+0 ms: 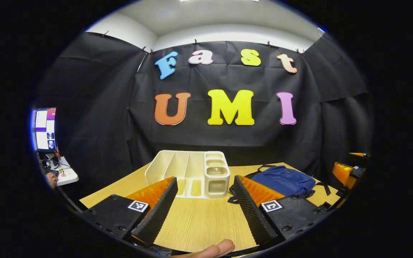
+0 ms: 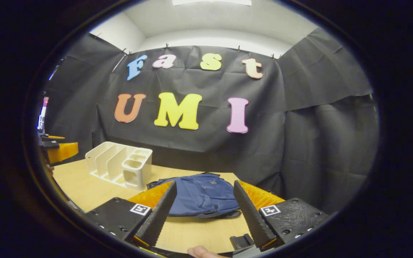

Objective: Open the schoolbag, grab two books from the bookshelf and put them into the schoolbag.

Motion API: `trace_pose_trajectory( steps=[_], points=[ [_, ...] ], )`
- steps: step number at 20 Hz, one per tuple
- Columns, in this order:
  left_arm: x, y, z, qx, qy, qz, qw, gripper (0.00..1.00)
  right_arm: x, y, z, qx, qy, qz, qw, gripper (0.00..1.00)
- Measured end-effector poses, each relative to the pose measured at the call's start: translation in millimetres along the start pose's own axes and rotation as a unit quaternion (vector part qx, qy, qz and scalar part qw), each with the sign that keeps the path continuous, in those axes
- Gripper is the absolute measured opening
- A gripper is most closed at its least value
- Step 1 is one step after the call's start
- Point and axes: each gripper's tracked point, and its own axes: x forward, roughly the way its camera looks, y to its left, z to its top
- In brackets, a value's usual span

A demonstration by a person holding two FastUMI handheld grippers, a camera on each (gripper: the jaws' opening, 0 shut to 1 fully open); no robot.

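Blue fabric schoolbag (image 2: 201,195) lies flat on the wooden counter (image 1: 199,222), zip seemingly closed, nothing going in or out; it sits just right of the bookshelf, toward the counter's far right side. White plastic bookshelf (image 1: 192,173) stands beside it, near the black cloth wall; its upright slots look bare, no book visible from either view. Judgement: task at its very start, bag not yet opened, no book taken, all steps left. Left tongs (image 1: 204,211) released, jaws spread wide over bare counter in front of the bookshelf, gripping nothing. Right tongs (image 2: 203,211) likewise spread wide, aimed at the bag but short of touching it. Count: one schoolbag, one bookshelf, no books seen, two tongs. A fingertip (image 1: 213,249) shows at the lower edge of the left gripper view.
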Motion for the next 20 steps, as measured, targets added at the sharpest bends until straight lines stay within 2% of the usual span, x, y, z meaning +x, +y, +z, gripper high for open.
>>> trace_pose_trajectory(
  steps=[1,2,8,9,13,14,20],
  points=[
    [1,-1,-2,0.0,0.003,-0.001,1.0,0.98,0,-2,-1,0.0,0.0,-0.002,1.0,0.95],
    [1,0,-2,0.002,0.003,0.0,1.0,0.98,1,-3,-1,-0.001,0.0,-0.004,1.0,0.97],
    [-1,2,2,0.008,-0.004,0.003,1.0,0.98,0,-5,2,-0.009,-0.004,-0.009,1.0,0.95],
    [0,2,2,0.009,-0.005,0.002,1.0,0.98,-1,-6,3,-0.009,-0.004,-0.01,1.0,0.98],
    [1,1,5,0.01,-0.017,-0.005,1.0,0.98,0,-9,3,-0.005,-0.005,-0.013,1.0,0.98],
    [0,1,7,0.01,-0.021,-0.006,1.0,0.98,1,-10,2,-0.004,-0.004,-0.013,1.0,0.95],
    [-1,-3,9,0.012,-0.032,-0.013,0.999,0.98,1,-10,-4,0.007,0.003,0.001,1.0,0.98]
  ],
)
